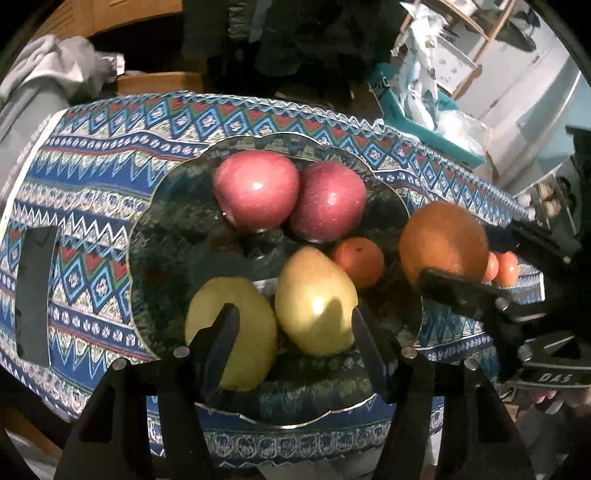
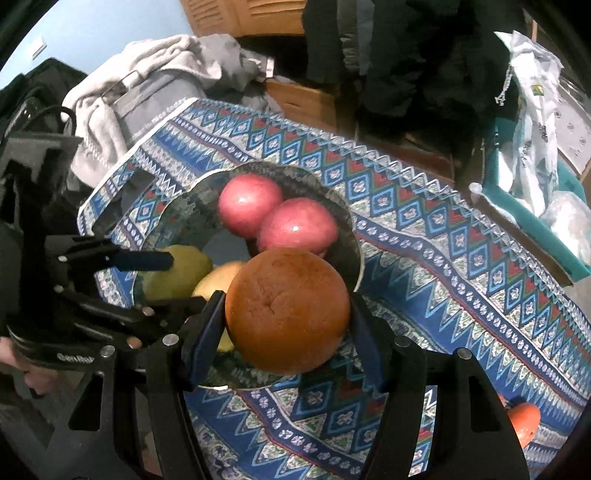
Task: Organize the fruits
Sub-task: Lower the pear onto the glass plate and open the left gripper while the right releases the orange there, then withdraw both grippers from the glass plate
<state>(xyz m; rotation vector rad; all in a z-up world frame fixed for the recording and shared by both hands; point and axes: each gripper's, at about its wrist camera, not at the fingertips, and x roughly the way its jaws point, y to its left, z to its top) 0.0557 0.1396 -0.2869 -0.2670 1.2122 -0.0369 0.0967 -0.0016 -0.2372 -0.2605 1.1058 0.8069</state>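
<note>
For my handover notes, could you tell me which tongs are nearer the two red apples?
Left. The left tongs hang open over the pears, just short of the red apples; the right tongs hold the large orange farther off.

A lived-in room at home.
My patterned tablecloth (image 1: 92, 177), heaped grey laundry (image 2: 147, 81) and wooden drawers (image 2: 236, 14) say so.

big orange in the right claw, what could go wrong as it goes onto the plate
1. The big orange is round and held only at its sides by the right claw, so it could slip out.
2. The plate already holds two apples, two pears and a small orange; once released it may roll or knock them.
3. The left claw hangs open over the pears, so the two could collide.
</note>
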